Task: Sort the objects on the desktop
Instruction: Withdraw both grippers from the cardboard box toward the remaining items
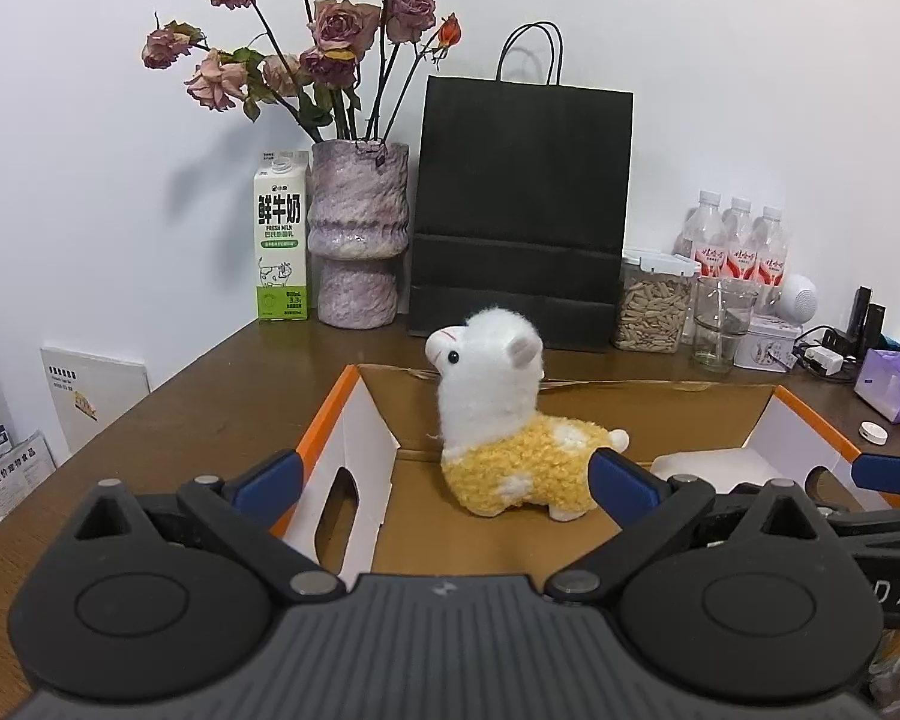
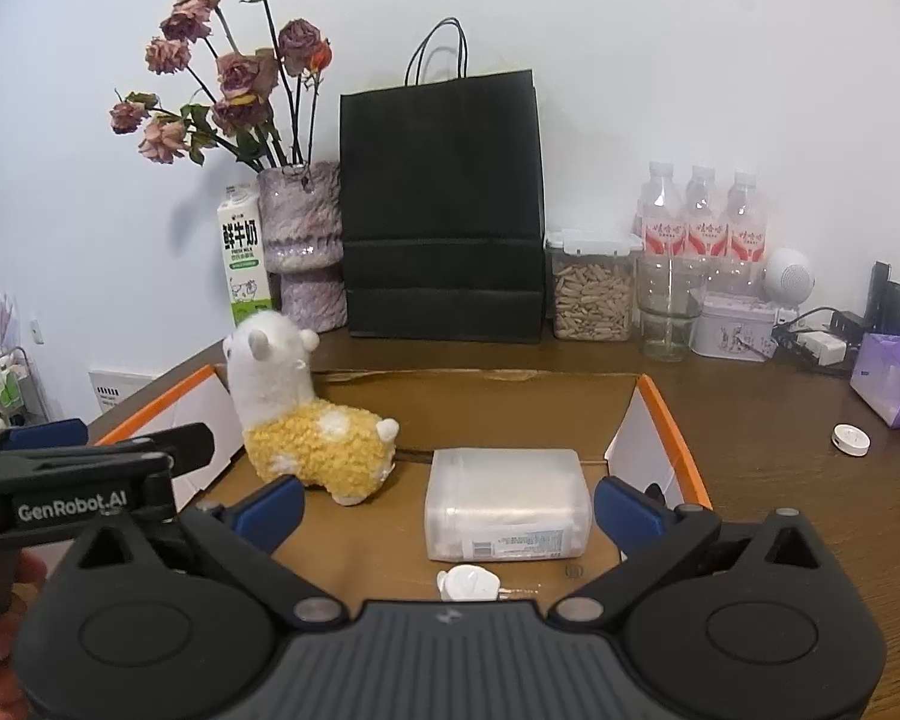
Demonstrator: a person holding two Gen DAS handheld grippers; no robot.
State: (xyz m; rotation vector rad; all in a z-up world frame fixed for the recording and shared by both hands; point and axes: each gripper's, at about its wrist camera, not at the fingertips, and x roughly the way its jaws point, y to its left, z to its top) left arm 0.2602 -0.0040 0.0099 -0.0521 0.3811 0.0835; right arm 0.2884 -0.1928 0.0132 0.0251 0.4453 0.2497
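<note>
A white and yellow plush alpaca (image 1: 504,432) stands upright inside an open cardboard box (image 1: 354,456) with orange-edged flaps; it also shows in the right wrist view (image 2: 306,420). A clear plastic container (image 2: 507,504) lies in the box to the alpaca's right, with a small white item (image 2: 468,583) in front of it. My left gripper (image 1: 444,480) is open and empty, just in front of the alpaca. My right gripper (image 2: 447,507) is open and empty, its blue fingers either side of the clear container, near its front.
Along the back wall stand a milk carton (image 1: 281,240), a vase of dried roses (image 1: 357,234), a black paper bag (image 1: 522,210), a jar of seeds (image 1: 654,306), a glass (image 1: 720,324) and water bottles (image 1: 738,240). A white disc (image 2: 850,439) and purple pack (image 2: 894,378) lie right.
</note>
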